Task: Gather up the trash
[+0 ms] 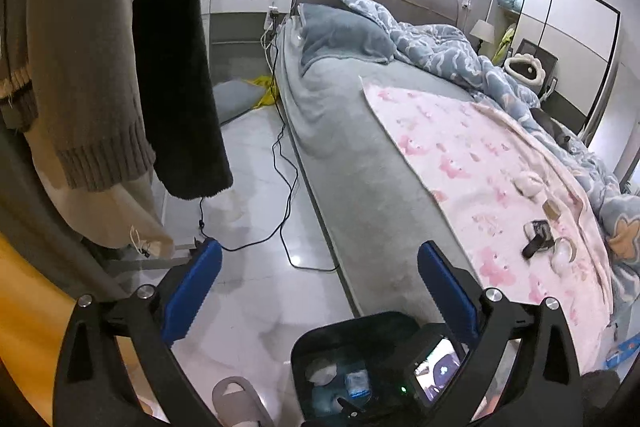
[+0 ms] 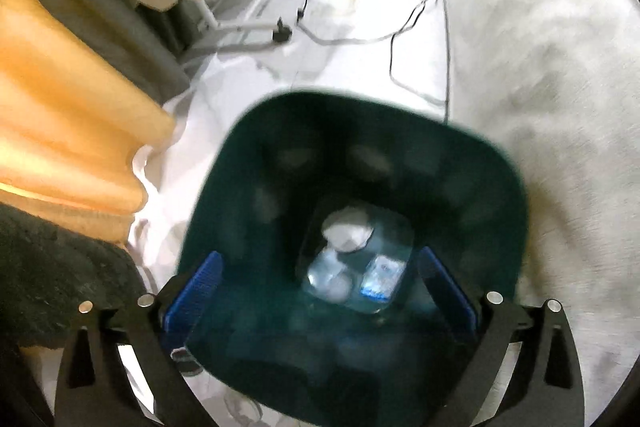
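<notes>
In the right wrist view my right gripper (image 2: 320, 287) hangs open over the mouth of a dark green bin (image 2: 360, 103), nothing between its blue pads. On the bin's bottom lie a crumpled white paper (image 2: 348, 231), a blue packet (image 2: 382, 277) and a pale wad (image 2: 332, 281). My left gripper (image 1: 320, 287) is open and empty, held above the floor beside the bed. The bin (image 1: 316, 339) sits below it, partly hidden by the other gripper's screen (image 1: 436, 371). On the pink blanket (image 1: 460, 163) lie a white tissue wad (image 1: 528, 183), a black wrapper (image 1: 538, 237) and pale scraps (image 1: 562, 255).
A black cable (image 1: 286, 187) trails over the tiled floor along the grey bed (image 1: 352, 147). Hanging clothes (image 1: 100, 67) and a yellow curtain (image 2: 60, 99) crowd the left side. A grey slipper (image 1: 236, 399) lies beside the bin. A wardrobe (image 1: 560, 39) stands beyond the bed.
</notes>
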The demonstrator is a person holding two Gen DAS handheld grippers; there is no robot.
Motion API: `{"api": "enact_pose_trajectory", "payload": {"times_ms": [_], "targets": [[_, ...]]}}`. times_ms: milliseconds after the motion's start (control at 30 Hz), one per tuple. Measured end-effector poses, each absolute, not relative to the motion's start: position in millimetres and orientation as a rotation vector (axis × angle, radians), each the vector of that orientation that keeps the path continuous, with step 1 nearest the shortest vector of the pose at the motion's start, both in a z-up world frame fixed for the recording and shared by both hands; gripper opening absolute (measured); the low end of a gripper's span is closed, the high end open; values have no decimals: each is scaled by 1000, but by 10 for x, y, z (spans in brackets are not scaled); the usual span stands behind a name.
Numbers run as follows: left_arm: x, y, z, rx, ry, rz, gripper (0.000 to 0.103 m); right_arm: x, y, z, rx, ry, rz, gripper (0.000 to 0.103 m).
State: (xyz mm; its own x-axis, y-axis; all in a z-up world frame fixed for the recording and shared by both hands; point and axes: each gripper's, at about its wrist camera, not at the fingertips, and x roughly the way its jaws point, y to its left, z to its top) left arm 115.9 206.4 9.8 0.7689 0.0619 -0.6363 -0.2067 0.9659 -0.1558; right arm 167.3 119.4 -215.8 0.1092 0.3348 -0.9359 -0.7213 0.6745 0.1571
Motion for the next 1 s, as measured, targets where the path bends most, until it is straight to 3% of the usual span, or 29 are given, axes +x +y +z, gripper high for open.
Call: {"api": "enact_pose_trajectory", "payload": {"times_ms": [433, 1000], "targets": [[1421, 1672, 407, -221, 608, 71, 100, 1967, 431, -845, -320, 913, 715, 100], [2037, 857, 306, -125, 591, -80, 99, 2601, -952, -234, -196, 771, 602, 100]]}}
